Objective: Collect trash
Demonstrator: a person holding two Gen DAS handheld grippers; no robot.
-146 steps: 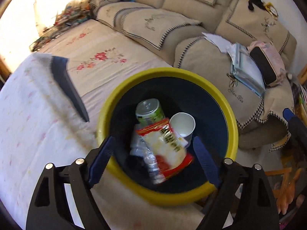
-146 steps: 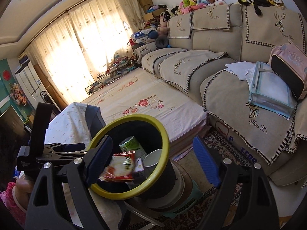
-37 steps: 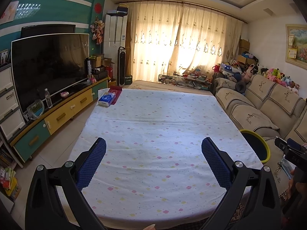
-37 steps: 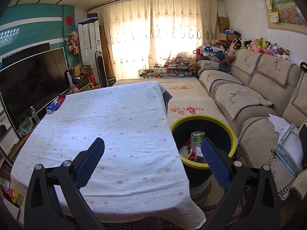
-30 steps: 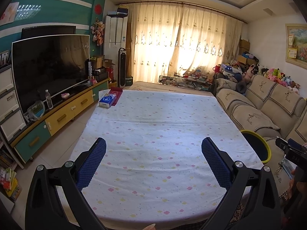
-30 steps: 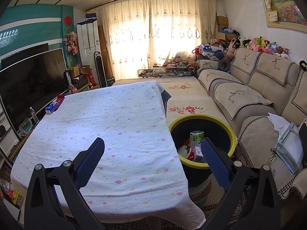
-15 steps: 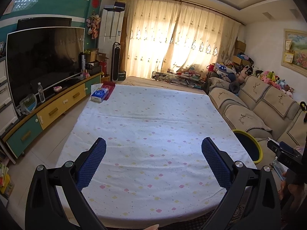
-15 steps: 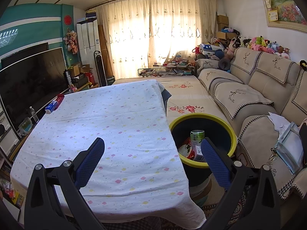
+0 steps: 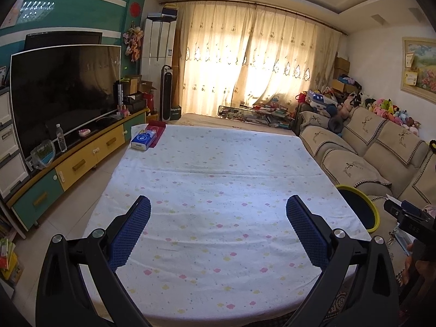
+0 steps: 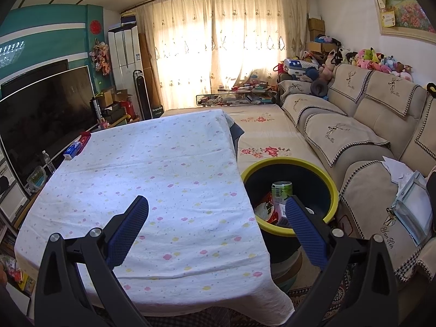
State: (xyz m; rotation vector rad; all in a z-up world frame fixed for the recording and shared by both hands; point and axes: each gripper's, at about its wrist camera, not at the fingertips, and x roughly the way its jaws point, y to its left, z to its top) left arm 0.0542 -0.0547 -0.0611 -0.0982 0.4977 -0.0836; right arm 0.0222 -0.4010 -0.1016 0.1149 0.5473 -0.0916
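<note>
A dark bin with a yellow rim (image 10: 333, 190) stands at the right side of the table, beside the sofa. In it lie a green can (image 10: 281, 189), a red and white snack wrapper (image 10: 268, 207) and other trash. The bin's rim also shows in the left wrist view (image 9: 373, 212). My left gripper (image 9: 218, 231) is open and empty, held above the near end of the table. My right gripper (image 10: 216, 231) is open and empty, above the table's near right corner, next to the bin. The right gripper's body shows at the right edge of the left wrist view.
The table wears a white cloth with small flowers (image 9: 218, 190). A blue tissue pack (image 9: 143, 140) on a red box lies at its far left corner. A beige sofa (image 10: 368, 136) runs along the right; a TV (image 9: 62, 92) and cabinet stand at the left.
About five seconds ago both grippers hung over the bin; they have since drawn back and face the table. Over the last second the left view shifted slightly; the right has hardly moved.
</note>
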